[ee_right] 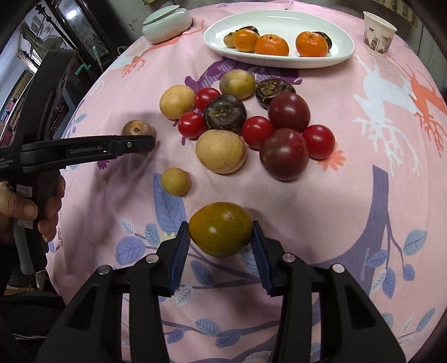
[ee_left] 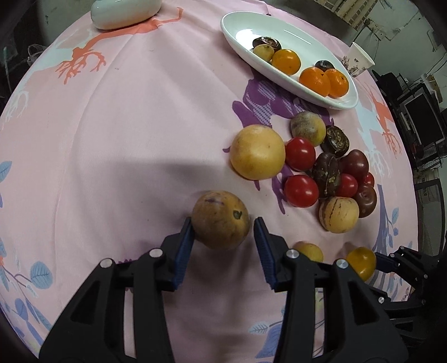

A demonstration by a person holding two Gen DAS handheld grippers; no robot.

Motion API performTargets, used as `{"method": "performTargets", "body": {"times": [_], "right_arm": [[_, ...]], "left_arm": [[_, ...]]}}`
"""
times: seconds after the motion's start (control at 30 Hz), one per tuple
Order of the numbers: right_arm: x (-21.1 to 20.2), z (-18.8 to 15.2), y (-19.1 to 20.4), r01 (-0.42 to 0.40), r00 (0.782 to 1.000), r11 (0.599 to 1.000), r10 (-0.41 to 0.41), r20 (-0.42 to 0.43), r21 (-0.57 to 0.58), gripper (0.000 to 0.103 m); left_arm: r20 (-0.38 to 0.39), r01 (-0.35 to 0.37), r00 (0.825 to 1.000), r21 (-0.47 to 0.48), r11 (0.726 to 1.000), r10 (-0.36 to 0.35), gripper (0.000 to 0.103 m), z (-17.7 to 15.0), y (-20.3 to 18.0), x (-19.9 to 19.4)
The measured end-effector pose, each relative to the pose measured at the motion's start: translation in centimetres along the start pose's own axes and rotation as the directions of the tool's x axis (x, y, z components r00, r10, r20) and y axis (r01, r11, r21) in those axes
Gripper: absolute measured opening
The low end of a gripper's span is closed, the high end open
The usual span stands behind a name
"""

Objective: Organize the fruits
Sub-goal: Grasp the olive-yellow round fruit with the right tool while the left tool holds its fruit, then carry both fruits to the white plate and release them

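Note:
My left gripper (ee_left: 223,226) has its jaws around a brown round fruit (ee_left: 220,219) on the pink cloth; the left pad touches it, the right pad stands a small gap off. My right gripper (ee_right: 220,231) is shut on a greenish-orange fruit (ee_right: 220,229). A white oval plate (ee_right: 279,60) at the back holds three oranges (ee_right: 271,44) and some dark fruits. A loose pile of red tomatoes (ee_right: 257,131), dark plums (ee_right: 284,157), yellow fruits (ee_right: 220,150) and dark husked fruits (ee_right: 225,111) lies mid-table.
A white lidded dish (ee_right: 166,23) stands at the back left and a paper cup (ee_right: 378,33) at the back right. A small yellow fruit (ee_right: 175,181) lies alone left of my right gripper. The left gripper body (ee_right: 83,150) reaches in from the left.

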State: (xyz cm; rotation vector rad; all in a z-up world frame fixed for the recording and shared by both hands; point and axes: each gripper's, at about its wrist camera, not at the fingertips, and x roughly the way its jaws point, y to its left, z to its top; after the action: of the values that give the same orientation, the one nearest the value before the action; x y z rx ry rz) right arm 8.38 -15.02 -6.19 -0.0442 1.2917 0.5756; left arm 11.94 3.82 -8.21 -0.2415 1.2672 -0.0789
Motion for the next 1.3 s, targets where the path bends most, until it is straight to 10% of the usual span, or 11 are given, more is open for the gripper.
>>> {"method": "performTargets", "body": {"times": [0.63, 1.3], "right_arm": [[-3.4, 2.1, -1.6, -0.017, 0.994, 0.999, 0.013, 0.104, 0.041, 0.044], [-2.6, 19.1, -7.9, 0.052, 0.949, 0.996, -0.070, 0.306, 0.067, 0.044]], "left_arm": [[0.112, 0.022, 0.994, -0.025, 0.999, -0.019, 0.035, 1.2, 0.4, -5.2], [0.187, 0.018, 0.982, 0.128, 0.992, -0.042, 0.036, 16.6, -6.3, -1.1]]}}
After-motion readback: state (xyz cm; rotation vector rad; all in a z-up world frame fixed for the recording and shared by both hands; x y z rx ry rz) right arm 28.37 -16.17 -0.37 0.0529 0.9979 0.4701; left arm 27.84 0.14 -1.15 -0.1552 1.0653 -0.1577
